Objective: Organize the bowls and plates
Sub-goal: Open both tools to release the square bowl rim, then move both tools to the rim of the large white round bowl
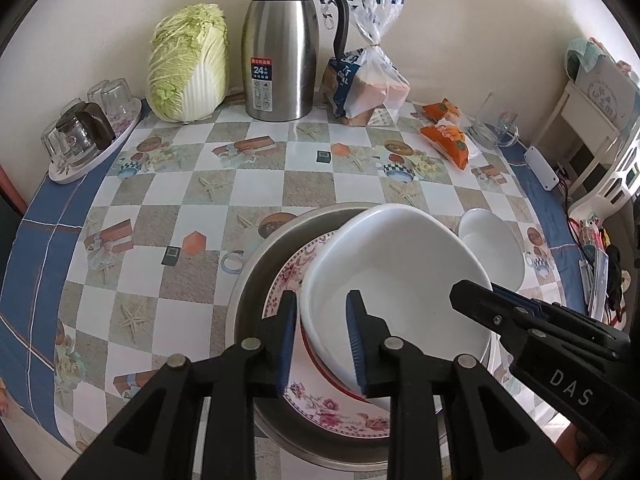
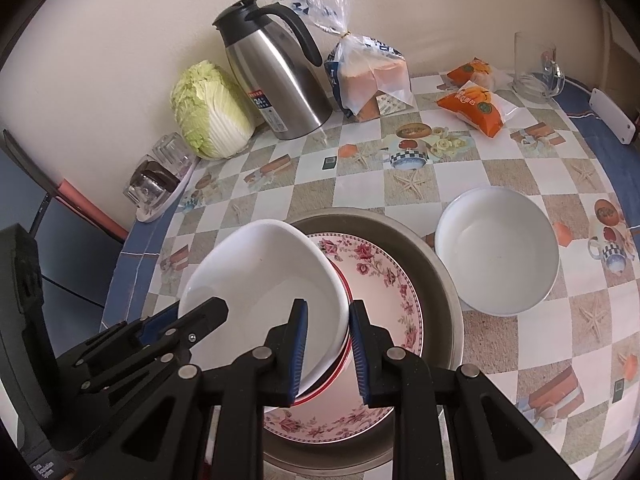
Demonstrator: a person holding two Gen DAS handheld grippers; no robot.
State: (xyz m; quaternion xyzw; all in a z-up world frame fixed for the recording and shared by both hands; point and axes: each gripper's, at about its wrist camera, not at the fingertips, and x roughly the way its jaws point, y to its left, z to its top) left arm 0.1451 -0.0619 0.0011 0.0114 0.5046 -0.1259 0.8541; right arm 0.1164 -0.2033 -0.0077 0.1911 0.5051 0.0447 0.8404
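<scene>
I have both grippers clamped on the tilted white ceramic bowl (image 1: 396, 276): left gripper (image 1: 322, 344) pinching its left rim, right gripper (image 2: 329, 354) its right, above the floral plate (image 2: 384, 280) in the steel basin (image 2: 436, 276).

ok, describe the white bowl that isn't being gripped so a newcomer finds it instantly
Start at the big steel basin near the front of the checkered table. Just to its right, directly on the tablecloth, sits the lone white bowl. Unlike the white bowl stack tilted over the floral plate, it rests level, empty and untouched by either gripper.
</scene>
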